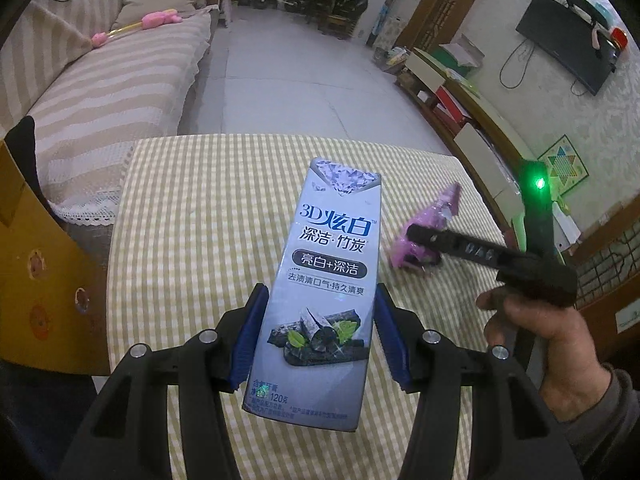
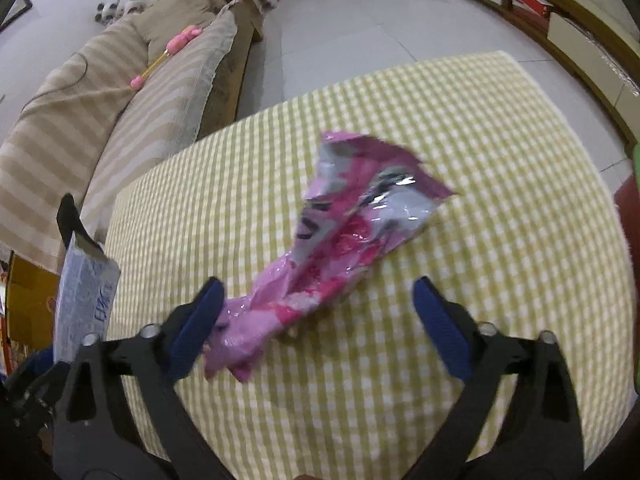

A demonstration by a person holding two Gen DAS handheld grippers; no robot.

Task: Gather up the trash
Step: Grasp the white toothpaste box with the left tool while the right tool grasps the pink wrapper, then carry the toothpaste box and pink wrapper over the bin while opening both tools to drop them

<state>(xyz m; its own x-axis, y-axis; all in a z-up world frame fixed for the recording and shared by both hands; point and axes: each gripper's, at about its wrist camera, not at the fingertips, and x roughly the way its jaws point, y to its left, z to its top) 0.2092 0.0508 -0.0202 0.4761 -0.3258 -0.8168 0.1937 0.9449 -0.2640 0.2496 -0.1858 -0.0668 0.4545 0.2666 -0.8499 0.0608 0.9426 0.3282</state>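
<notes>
Blue pads [image 1: 246, 344] of the left gripper [image 1: 316, 340] are pressed against both long sides of a toothpaste box [image 1: 320, 280], so the box is clamped and is held above the checked tablecloth [image 1: 192, 220]. On its silver-grey face "3D炫白" is printed in blue, then "深洁·竹炭", "亮白+深洁" in a dark oval, and "120克" near the bottom. A diamond is pictured at the top and charcoal with green leaves lower down.

The right gripper [image 2: 316, 320] is spread wide over a crumpled pink wrapper [image 2: 336, 248], which lies on the tablecloth; its left pad [image 2: 196, 328] is seen just beside the twisted end, the other pad well apart. The wrapper is glossy, with white and silver patches; its writing cannot be read.
</notes>
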